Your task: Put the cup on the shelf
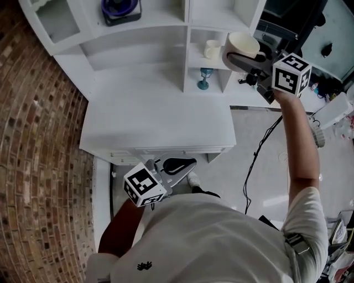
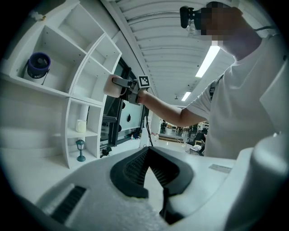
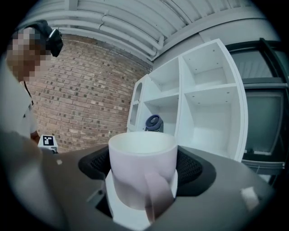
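A white shelf (image 1: 185, 55) is standing above a white bench (image 1: 155, 116), with a brick wall (image 1: 33, 138) curving away on the left.

The right hand-held gripper (image 1: 251, 58) is reaching forward at arm's length with its jaws clamping the cup (image 1: 243, 47) on both sides. In the right gripper view the cup (image 3: 142, 171) is sitting upright between the dark pads, its open mouth facing up and its handle pointing back toward the camera. It is looking plain white, smooth and empty.

The cup is hanging in the air just in front of the shelf's narrow right column, not resting on any board. The open compartments are lying ahead of the jaws and slightly to the right, so the coming move is likely calling for a forward push into one of them, keeping the cup level.

A cream jar (image 1: 212, 48) is occupying one compartment close to the cup, a small blue lantern figure (image 1: 205, 77) is standing below it, and a dark blue pot (image 1: 119, 8) is sitting farther left.

The left hand-held gripper (image 1: 174, 166) is hanging low near the person's body, well apart from the shelf, its jaw tips meeting on nothing; the right one is plainly the nearer
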